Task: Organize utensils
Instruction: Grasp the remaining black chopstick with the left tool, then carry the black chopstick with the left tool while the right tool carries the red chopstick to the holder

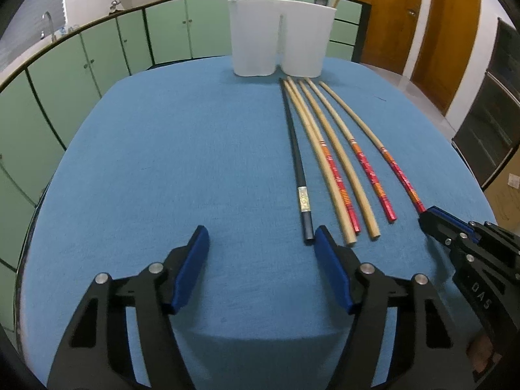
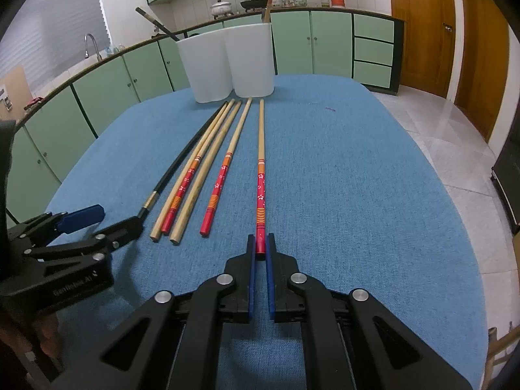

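Bamboo chopstick (image 2: 260, 175), red-painted butt end, lying on counter (image 2: 357, 178), right tongs (image 2: 260, 248) clamping it. Stiff, light, slick; likely pivoting unless gripped further up. Left tongs (image 1: 261, 239) gaping wide, empty, black chopstick (image 1: 297, 165) beside right pad.

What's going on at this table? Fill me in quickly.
A person is sorting chopsticks on a blue-clothed table with two handheld tools. The right tool is shut on the red end of the rightmost red-patterned wooden chopstick. The left tool is open beside the black chopstick, gripping nothing. Four more wooden chopsticks lie between. The white two-compartment plastic holder already has some utensils.
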The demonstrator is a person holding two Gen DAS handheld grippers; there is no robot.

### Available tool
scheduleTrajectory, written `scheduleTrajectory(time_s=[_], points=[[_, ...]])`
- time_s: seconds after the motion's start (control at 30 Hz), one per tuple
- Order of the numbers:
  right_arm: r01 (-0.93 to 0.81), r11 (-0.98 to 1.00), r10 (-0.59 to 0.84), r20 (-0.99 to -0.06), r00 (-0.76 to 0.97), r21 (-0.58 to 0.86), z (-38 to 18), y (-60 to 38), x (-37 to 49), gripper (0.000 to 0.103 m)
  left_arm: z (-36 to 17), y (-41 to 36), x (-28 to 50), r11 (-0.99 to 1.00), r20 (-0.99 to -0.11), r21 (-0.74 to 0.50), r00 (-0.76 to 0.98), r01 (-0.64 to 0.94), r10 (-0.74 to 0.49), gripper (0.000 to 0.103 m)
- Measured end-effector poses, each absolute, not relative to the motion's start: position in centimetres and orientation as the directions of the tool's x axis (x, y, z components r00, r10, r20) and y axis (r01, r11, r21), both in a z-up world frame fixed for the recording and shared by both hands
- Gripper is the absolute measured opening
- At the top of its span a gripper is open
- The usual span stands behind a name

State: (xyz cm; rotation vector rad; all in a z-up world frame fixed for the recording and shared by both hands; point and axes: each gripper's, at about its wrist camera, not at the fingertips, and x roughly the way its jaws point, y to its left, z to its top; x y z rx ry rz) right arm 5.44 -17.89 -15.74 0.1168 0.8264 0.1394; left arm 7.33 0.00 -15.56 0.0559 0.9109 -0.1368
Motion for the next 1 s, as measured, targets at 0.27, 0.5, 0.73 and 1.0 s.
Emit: scheduleTrajectory(time_s=[0.27, 0.5, 0.73, 1.0], points=[[-0.078, 0.984, 0.169, -0.724, 0.669, 0.158, -15.7, -17.9, 5.5, 0.006, -15.6, -0.7, 7.3, 0.989, -0.787, -0.014, 0.608, 0.150, -0.104, 0.065], [-0.078, 0.985, 0.165, -0.724, 0.670, 0.152, -15.8, -17.9, 5.5, 0.006, -15.6, -1.8, 6.7, 0.985, -0.776, -0.030, 0.617, 0.170, -0.130, 0.033], [-0.078, 0.983, 0.175, -0.722, 0.670, 0.165, -15.8, -18.0, 5.6, 0.006, -15.5, -2.6, 6.5, 0.980, -0.771, -0.049, 0.616, 0.194, -0.161, 0.006], [-0.089, 0.984, 0.175, -0.705, 0.688, 0.157, -14.5, -18.4, 5.0, 0.006, -13.6, -1.9, 5.5, 0.982, -0.742, -0.040, 0.653, 0.184, -0.153, 0.006]])
